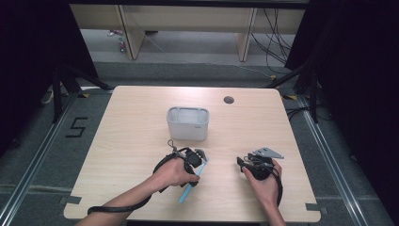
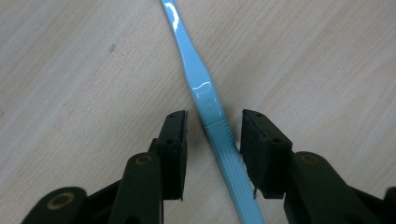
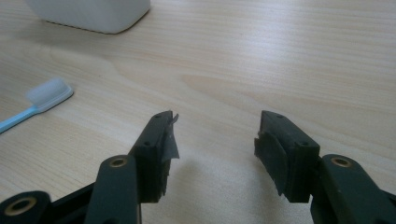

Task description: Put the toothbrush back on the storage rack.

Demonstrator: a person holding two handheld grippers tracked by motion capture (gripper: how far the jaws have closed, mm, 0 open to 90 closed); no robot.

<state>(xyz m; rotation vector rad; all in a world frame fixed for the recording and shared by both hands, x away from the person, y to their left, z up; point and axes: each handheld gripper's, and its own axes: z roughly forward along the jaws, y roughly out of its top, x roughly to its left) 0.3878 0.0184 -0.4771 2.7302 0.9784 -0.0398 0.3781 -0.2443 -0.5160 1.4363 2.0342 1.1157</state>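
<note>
Bright overhead light, glare on toothbrush [image 2: 201, 84]; perhaps slightly soft.

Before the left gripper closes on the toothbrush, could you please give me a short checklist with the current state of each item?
1. Left gripper open: ok, its jaws stand apart.
2. Blue toothbrush handle between the jaws: ok, it runs through the gap, nearer the right-hand jaw.
3. Toothbrush flat on the wooden table: ok, it lies on the surface.
4. Right gripper free: ok, open above bare table with nothing between its jaws.
5. White container upright and apart from both grippers: ok.
6. Container has nothing inside: cannot tell from the high view.
</note>
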